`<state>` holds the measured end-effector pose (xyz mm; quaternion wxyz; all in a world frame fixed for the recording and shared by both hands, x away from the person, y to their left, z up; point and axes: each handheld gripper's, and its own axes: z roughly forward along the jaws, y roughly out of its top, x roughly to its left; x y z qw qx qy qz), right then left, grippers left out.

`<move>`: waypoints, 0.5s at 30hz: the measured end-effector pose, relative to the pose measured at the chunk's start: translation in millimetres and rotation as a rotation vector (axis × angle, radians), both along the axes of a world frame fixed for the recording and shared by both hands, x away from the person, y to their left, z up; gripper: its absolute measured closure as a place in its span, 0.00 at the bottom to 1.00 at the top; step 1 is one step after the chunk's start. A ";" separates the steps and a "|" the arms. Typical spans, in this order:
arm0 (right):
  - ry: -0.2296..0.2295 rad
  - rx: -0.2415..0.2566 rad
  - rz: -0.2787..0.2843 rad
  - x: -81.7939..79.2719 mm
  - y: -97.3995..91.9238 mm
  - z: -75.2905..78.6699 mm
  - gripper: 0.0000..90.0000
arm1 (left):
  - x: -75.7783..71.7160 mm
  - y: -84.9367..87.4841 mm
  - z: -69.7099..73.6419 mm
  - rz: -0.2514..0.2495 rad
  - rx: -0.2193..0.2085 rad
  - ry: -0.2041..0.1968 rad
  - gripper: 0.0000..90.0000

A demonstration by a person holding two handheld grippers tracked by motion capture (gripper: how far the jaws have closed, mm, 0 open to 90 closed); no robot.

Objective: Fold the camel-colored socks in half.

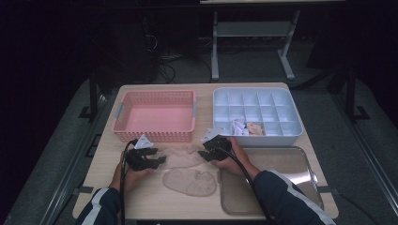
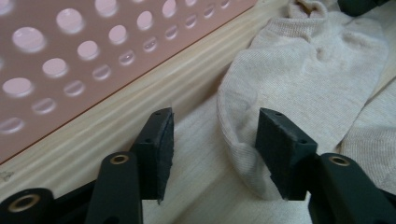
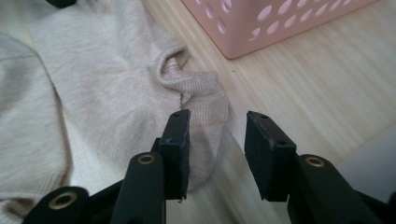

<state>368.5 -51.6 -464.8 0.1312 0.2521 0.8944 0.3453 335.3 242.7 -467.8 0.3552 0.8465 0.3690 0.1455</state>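
Two beige socks lie on the wooden table. The upper sock [image 1: 183, 157] stretches flat between my two grippers, and the second sock [image 1: 190, 182] lies just in front of it. At the upper sock's left end my left gripper [image 1: 159, 161] stands open. In the left gripper view the sock [image 2: 308, 74] has its rounded end between the jaws [image 2: 215, 135], against the right pad [image 2: 280, 149]. At the other end my right gripper [image 1: 202, 154] is open. In the right gripper view the sock's [image 3: 107, 84] ribbed cuff lies between the jaws [image 3: 217, 135], unpinched.
A pink perforated basket [image 1: 155, 115] stands just behind the socks, close to both grippers. A white compartment box [image 1: 256, 117] holding a few small folded items sits at the back right. A metal tray [image 1: 272, 178] lies at the front right, under the right forearm.
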 end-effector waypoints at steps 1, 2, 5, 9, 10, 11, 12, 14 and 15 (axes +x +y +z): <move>0.012 0.009 0.001 0.7 -0.8 -0.3 0.67 | -0.4 0.7 0.4 -0.006 -0.003 0.003 0.54; 0.029 0.019 0.004 0.8 -1.4 -0.5 0.68 | -0.4 1.5 0.4 -0.005 -0.007 0.006 0.59; 0.067 0.041 0.018 0.8 -2.0 -0.8 0.78 | -0.1 4.7 1.6 -0.027 -0.027 0.029 0.73; 0.076 0.035 0.055 -1.5 0.0 -0.5 0.93 | -0.4 4.7 1.4 -0.043 -0.053 0.058 0.90; 0.082 0.040 0.056 -2.3 0.2 -0.5 0.94 | -0.7 4.4 1.2 -0.046 -0.058 0.063 0.94; 0.086 0.045 0.054 -2.7 0.0 -0.5 0.95 | -0.7 4.5 1.4 -0.046 -0.060 0.066 0.95; 0.085 0.046 0.058 -2.7 -0.8 -0.2 0.96 | -0.9 4.5 1.5 -0.046 -0.064 0.069 0.96; 0.084 0.045 0.067 -3.8 -2.3 2.2 0.96 | -1.8 3.9 2.1 -0.047 -0.074 0.072 0.96; 0.085 0.050 0.060 -5.0 -2.7 3.8 0.96 | -1.9 4.9 4.1 -0.062 -0.060 0.067 0.96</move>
